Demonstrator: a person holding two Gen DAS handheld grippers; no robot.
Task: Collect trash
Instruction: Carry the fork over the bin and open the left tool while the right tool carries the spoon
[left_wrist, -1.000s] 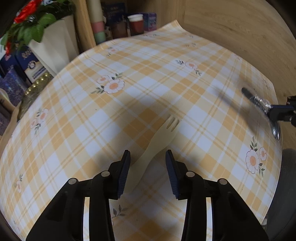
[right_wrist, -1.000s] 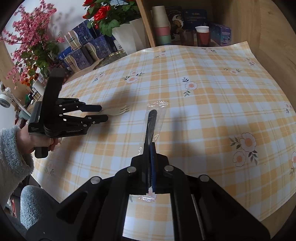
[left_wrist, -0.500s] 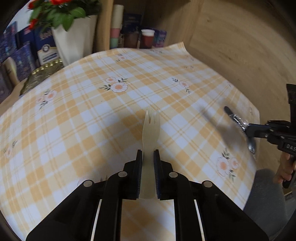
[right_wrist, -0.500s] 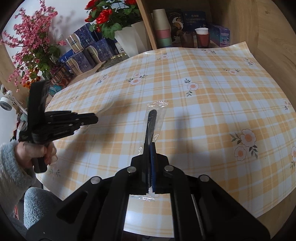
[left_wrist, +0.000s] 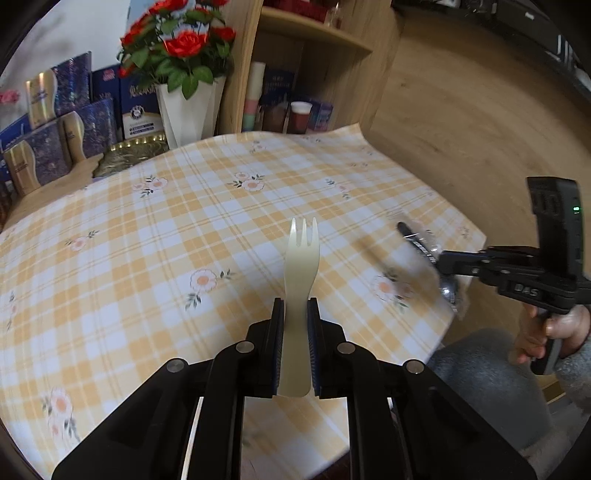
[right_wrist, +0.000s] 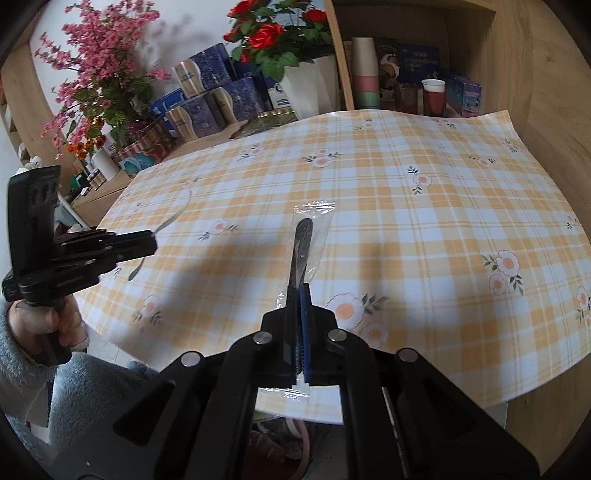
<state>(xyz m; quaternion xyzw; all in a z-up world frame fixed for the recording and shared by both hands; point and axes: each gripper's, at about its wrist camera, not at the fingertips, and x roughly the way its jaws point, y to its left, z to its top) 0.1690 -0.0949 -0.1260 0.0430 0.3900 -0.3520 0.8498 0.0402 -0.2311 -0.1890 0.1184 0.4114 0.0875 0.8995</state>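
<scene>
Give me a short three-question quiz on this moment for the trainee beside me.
1. True or false: the left gripper is shut on the fork.
2. What does the right gripper hold? A) a paper cup B) a wrapped spoon C) a flower
3. Fill in: both held items are lifted above the checked ____.

Key: 1 true. 2 B: a dark utensil sealed in clear wrap, its bowl seen from the left wrist view, pinched between the fingers. 3 tablecloth.
</scene>
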